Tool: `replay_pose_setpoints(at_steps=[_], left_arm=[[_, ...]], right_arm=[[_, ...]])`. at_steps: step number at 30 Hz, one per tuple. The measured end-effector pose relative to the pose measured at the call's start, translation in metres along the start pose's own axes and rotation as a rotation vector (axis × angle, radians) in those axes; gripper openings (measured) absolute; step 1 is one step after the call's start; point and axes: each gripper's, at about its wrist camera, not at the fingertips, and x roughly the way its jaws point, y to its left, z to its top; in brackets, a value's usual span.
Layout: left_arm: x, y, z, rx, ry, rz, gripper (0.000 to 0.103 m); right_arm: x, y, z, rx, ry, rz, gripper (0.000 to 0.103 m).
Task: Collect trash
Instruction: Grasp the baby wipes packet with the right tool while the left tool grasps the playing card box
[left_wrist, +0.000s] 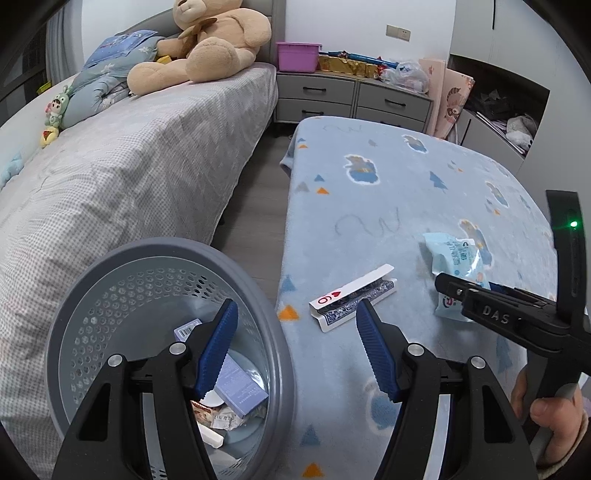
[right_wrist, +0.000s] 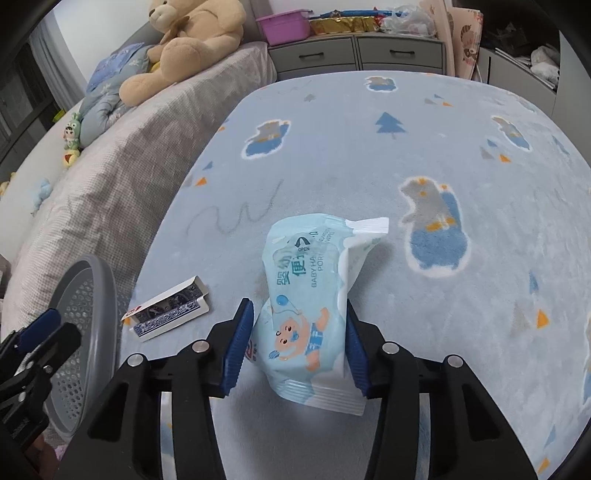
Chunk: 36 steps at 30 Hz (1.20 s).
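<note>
On the blue blanket-covered desk (right_wrist: 443, 258), the right gripper (right_wrist: 299, 339) is reaching low, its fingers (right_wrist: 240, 343) pressing both sides of a crumpled wipes packet (right_wrist: 310, 295). Left gripper (left_wrist: 295, 347) is hovering with fingers (left_wrist: 218, 343) spread wide and empty over the grey bin (left_wrist: 170, 254), which is holding boxes and scraps. Card box (left_wrist: 351, 295) is lying nearby.

Both wrist views face the bed (left_wrist: 129, 155), sharing the blanket (right_wrist: 369, 155).
</note>
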Motion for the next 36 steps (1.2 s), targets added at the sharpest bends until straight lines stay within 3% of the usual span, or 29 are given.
replay_pose_setpoints(at_steps=[6,13,22,30,32,34,36], left_arm=[[0.007,-0.011,0.002,0.066,0.031,-0.022,0.064],[0.033,-0.031,0.015,0.200,0.106,-0.099,0.064],[0.068,-0.054,0.024,0.349,0.175,-0.059,0.064],[0.089,-0.063,0.026,0.391,0.235,-0.054,0.064],[0.090,-0.062,0.027,0.387,0.237,-0.066,0.061],[0.091,-0.060,0.028,0.348,0.251,-0.115,0.046],[0.090,-0.061,0.027,0.332,0.244,-0.115,0.039]], right_arm=[[-0.034,-0.009,-0.017,-0.022,-0.027,0.050,0.045],[-0.063,-0.025,-0.037,-0.041,-0.030,0.114,0.045],[-0.087,-0.034,-0.040,-0.033,-0.071,0.193,0.045],[-0.093,-0.050,-0.037,0.006,-0.090,0.214,0.045],[-0.093,-0.052,-0.036,0.012,-0.093,0.216,0.045],[-0.094,-0.054,-0.036,0.014,-0.095,0.219,0.045],[-0.095,-0.054,-0.036,0.015,-0.097,0.221,0.045]])
